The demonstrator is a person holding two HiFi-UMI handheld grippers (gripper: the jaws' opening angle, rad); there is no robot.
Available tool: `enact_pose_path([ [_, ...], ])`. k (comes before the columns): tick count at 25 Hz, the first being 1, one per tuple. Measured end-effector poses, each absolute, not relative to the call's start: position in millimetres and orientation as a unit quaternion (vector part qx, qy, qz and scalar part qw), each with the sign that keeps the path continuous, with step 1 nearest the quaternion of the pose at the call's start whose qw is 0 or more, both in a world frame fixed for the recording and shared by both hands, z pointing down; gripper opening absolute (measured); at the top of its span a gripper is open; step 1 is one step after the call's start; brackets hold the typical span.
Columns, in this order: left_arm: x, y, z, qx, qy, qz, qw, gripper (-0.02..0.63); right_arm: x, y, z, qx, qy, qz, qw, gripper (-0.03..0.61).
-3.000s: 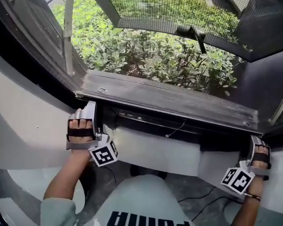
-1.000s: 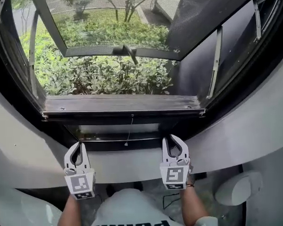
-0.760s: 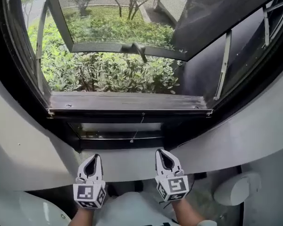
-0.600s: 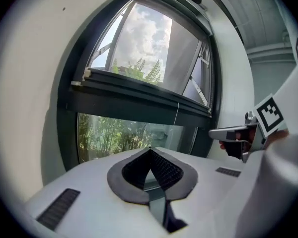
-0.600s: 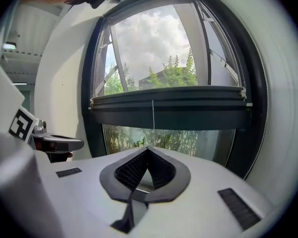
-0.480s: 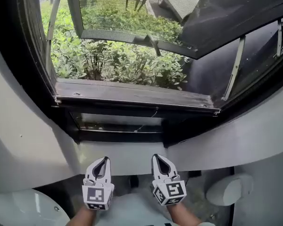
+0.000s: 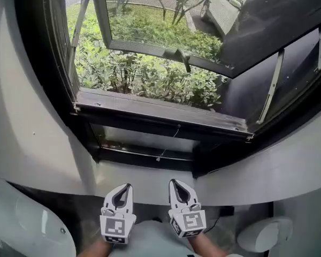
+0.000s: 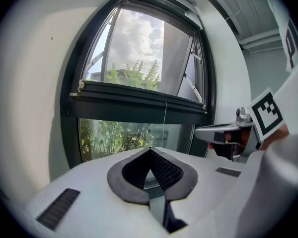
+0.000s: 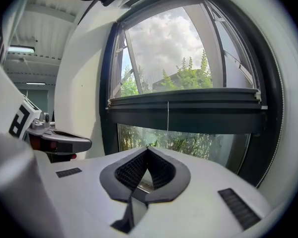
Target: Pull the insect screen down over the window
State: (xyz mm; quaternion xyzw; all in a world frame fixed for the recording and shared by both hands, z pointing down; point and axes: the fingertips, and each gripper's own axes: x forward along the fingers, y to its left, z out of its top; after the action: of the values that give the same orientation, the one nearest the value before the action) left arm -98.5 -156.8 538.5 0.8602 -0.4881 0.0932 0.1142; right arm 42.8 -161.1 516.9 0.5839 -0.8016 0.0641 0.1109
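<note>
You hold two grippers low before one window (image 7: 58,84), the left gripper (image 7: 128,186) and right gripper (image 7: 172,182) side by side, well short of the frame. Both claws are closed tip to tip, gripping nothing and touching nothing. The screen's single dark bar (image 7: 160,115) lies across the foot of the opening, above the lower pane (image 9: 188,142), with one thin cord (image 9: 168,120) hanging from its middle; the mesh itself is hard to make out.

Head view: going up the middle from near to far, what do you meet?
Left gripper and right gripper side by side, both shut → white wall → low glass pane → dark bar → bushes → window handle.
</note>
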Motion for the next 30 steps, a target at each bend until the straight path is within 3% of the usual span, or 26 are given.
enact_pose_path([
  [7, -44, -115, 538, 0.827, -0.535, 0.058, 0.163, 0.012, 91, -131, 514, 0.542, -0.833, 0.043, 0.106, 0.006],
  [14, -4, -63, 550, 0.789, -0.587, 0.099, 0.151, 0.014, 124, -109, 526, 0.492, -0.864, 0.05, 0.099, 0.006],
  [23, -8, -29, 522, 0.756, -0.635, 0.125, 0.095, 0.012, 117, -78, 514, 0.446, -0.89, 0.048, 0.08, 0.006],
  [30, -30, 13, 518, 0.737, -0.659, 0.124, 0.09, 0.014, 94, -43, 507, 0.428, -0.9, 0.042, 0.073, 0.006],
])
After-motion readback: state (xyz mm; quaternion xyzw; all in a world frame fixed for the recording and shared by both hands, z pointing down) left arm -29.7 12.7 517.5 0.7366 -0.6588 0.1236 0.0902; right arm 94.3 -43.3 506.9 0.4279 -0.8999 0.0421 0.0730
